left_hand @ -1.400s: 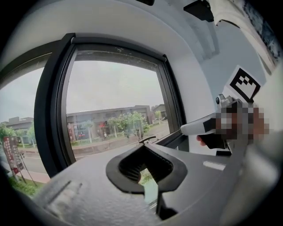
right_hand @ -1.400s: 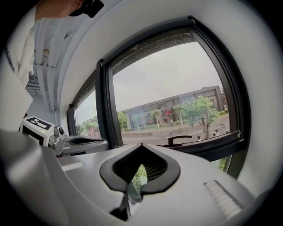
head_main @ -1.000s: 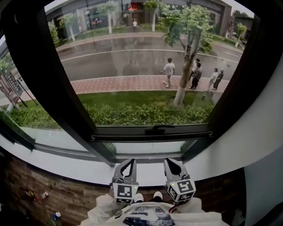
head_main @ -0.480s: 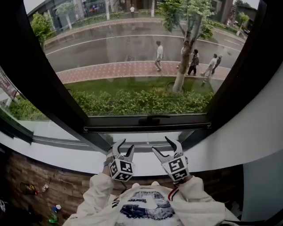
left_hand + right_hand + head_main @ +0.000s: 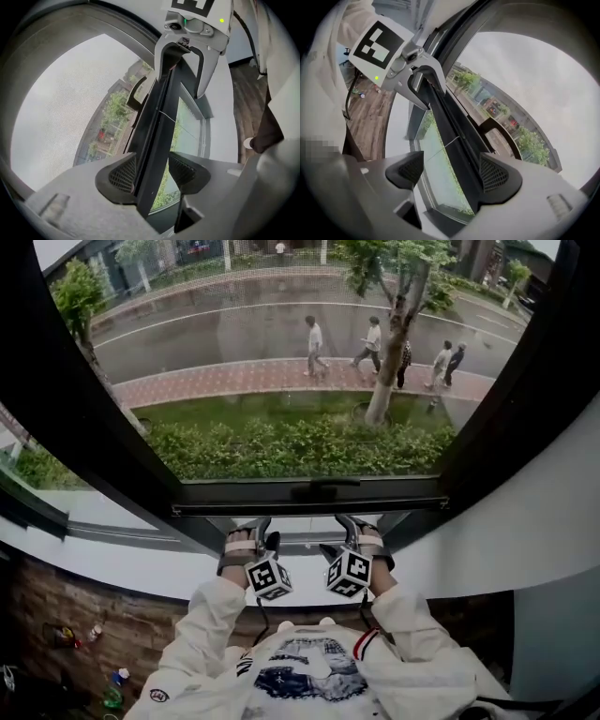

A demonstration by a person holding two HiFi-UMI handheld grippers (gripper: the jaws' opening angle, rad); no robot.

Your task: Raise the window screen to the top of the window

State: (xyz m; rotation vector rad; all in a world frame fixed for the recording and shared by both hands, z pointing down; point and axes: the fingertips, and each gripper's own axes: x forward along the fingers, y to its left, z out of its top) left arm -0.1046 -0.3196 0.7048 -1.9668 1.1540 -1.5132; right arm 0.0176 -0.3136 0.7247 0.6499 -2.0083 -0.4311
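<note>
The mesh window screen (image 5: 309, 381) hangs down over the window. Its black bottom bar (image 5: 234, 498), with a handle (image 5: 324, 487) at the middle, sits low near the sill. My left gripper (image 5: 255, 531) reaches under the bar left of the handle, and my right gripper (image 5: 354, 529) does the same on the right. In the left gripper view the bar (image 5: 157, 136) runs between the jaws of the left gripper (image 5: 153, 172); one pad is against it, the other stands apart. In the right gripper view the bar (image 5: 461, 145) likewise lies inside the right gripper (image 5: 453, 172). Both pairs of jaws have just been opening.
A white sill (image 5: 141, 568) runs below the window, and a white wall (image 5: 562, 521) stands at the right. Thick black frame posts (image 5: 84, 427) flank the opening. Bottles (image 5: 112, 697) lie on the wooden floor at lower left. Outside are shrubs, a tree and walkers.
Both grippers have moved away from my chest down to the screen's bottom bar and rolled over. Their jaws went from shut to open, and now straddle the bar.
</note>
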